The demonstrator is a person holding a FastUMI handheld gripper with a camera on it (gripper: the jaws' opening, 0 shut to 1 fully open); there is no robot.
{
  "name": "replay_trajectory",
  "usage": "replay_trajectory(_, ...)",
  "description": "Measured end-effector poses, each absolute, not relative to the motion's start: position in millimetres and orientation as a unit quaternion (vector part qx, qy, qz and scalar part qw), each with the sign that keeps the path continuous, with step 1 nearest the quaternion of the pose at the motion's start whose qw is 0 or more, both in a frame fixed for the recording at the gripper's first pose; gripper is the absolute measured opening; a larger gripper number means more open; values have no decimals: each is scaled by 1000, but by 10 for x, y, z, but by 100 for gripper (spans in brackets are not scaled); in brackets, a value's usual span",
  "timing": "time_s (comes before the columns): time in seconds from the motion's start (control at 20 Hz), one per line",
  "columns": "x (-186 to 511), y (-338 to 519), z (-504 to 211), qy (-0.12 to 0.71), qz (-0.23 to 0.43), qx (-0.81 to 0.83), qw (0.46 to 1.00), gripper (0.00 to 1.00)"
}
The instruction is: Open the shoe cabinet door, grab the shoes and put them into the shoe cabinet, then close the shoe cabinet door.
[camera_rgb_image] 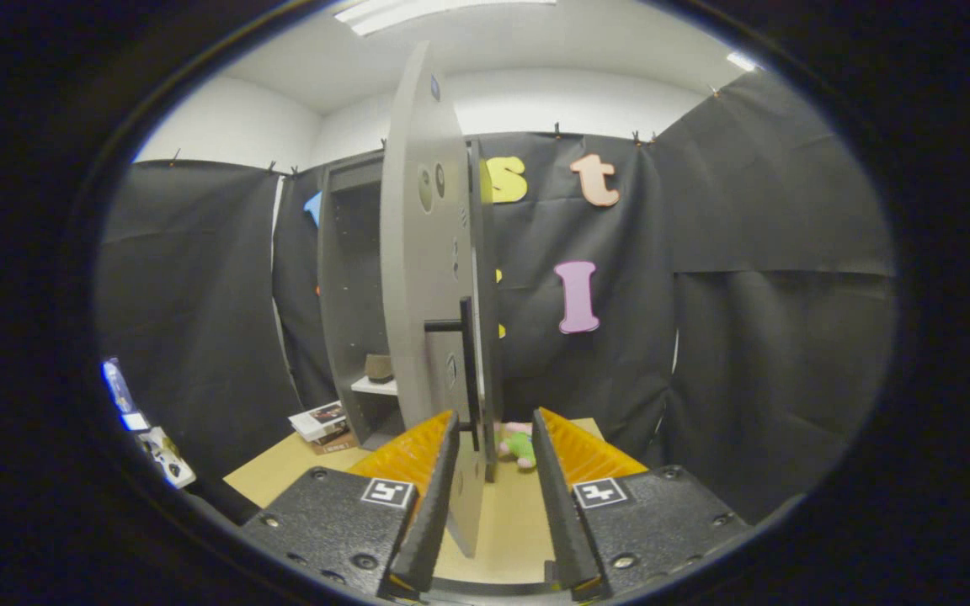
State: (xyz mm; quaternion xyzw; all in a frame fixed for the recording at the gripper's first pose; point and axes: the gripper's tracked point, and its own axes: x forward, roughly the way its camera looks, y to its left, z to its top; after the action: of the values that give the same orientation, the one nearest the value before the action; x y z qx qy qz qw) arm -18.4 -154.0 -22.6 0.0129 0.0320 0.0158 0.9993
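Table [283,471]: cabinet [350,295], books [321,421], plush toy [520,444]

The gripper [493,438] points level, its jaws spread apart.

Hand-held gripper [493,471]: two long fingers on black textured blocks.

Each finger [430,513] is a narrow upright blade with a ribbed panel on its outer side, the ribs running in close parallel rows. Behind each sits a flat, grainy black block [317,522] with rounded corners, fixed by round screws near its edges. A small square tag [387,492], black pattern on white, is stuck at each block's front inner corner. A dark crossbar seems to join the bases, though it is hard to make out.
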Motion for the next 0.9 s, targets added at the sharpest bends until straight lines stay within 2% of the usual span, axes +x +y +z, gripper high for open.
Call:
replay_trajectory(0.05, -315, -1424, -292, 34, 10, 11, 999, 61)
replay_trajectory(0.2, -605, -950, -526, 42, 5, -4, 999, 72)
replay_trajectory(0.35, -710, -334, -1011, 75, 20, -10, 997, 76)
replay_trajectory(0.5, -537, 216, -1610, 123, 41, -14, 991, 84)
replay_trajectory(0.9, 439, 864, -3180, 236, 75, -25, 968, 84)
